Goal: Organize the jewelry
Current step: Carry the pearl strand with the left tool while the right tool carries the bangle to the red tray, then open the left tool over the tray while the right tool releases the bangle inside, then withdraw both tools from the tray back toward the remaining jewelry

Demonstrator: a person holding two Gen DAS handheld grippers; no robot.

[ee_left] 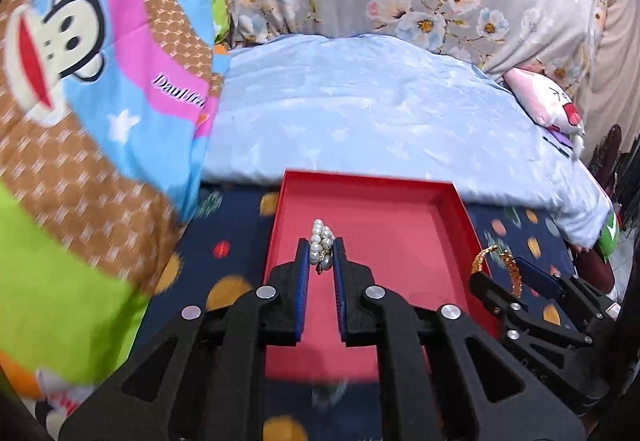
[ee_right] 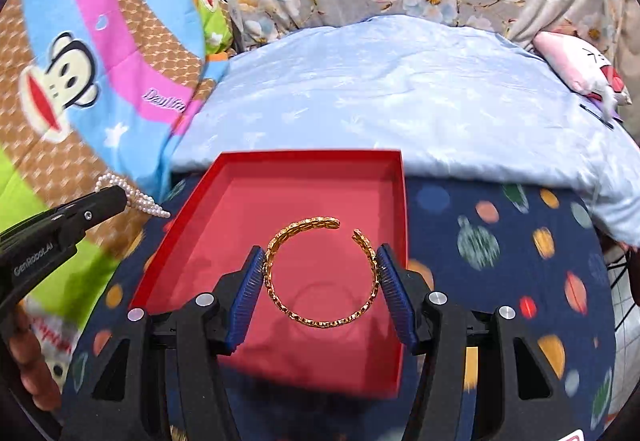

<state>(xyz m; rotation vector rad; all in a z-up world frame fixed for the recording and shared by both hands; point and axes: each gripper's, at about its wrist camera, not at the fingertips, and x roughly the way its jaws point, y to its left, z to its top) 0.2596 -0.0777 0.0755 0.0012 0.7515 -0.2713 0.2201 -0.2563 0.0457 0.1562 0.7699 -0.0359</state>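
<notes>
My left claw [ee_left: 321, 253] is clamped on the pearl strand [ee_left: 321, 241] above the red tray [ee_left: 400, 241]. My right claw [ee_right: 320, 269] grips the gold bangle [ee_right: 320, 273] over it too.

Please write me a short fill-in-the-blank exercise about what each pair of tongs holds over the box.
1. The left tongs grip a strand of white ____.
2. The right tongs hold a gold-coloured open ____ by its two sides.
3. Both pieces hang above a shallow box coloured ____.
4. The box rests on a dark blue cloth printed with ____.

Missing words: pearls; bangle; red; planets
</notes>
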